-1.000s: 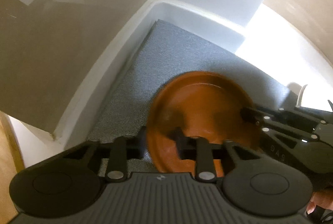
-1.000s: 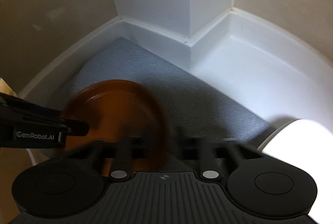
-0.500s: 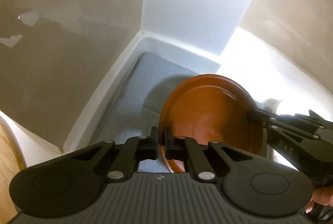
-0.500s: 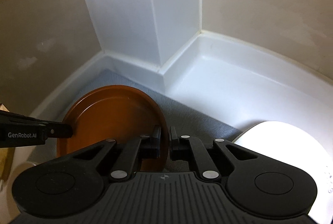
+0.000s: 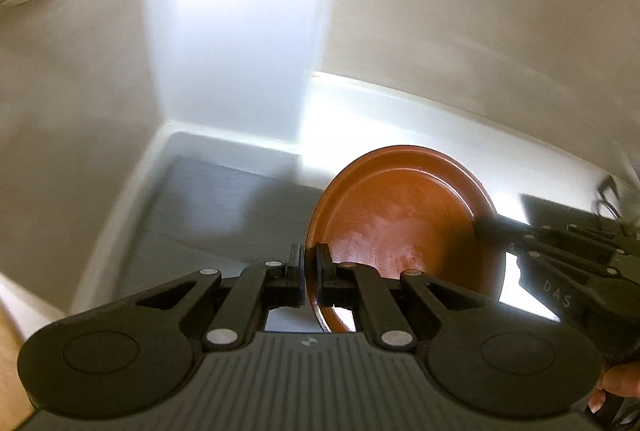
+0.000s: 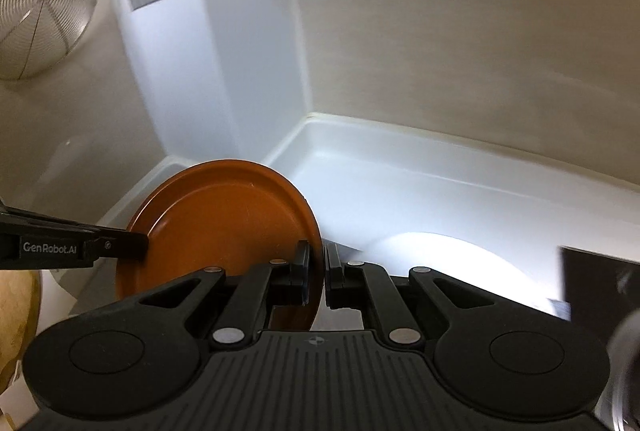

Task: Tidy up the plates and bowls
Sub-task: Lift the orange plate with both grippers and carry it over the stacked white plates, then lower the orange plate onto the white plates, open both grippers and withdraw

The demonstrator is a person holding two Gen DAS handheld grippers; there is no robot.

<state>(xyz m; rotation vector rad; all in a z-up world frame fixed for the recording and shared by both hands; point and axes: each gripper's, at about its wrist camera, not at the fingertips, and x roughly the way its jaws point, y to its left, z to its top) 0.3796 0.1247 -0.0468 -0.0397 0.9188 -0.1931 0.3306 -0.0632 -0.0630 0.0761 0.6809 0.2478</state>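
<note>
Both grippers pinch the brown plate (image 5: 400,223) by opposite rim edges, holding it tilted above the grey mat (image 5: 224,215) in the tabletop's back corner. The left gripper (image 5: 308,271) faces its hollow; the right gripper (image 6: 316,271) faces its underside, and alone shows a wire strainer (image 6: 40,3) hanging on the wall.

Brown plate (image 5: 400,219) — both tools clamped

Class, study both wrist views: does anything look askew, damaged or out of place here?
Nothing damaged or spilled. The brown plate is tilted, but only because the left gripper and right gripper each pinch its rim.
</note>
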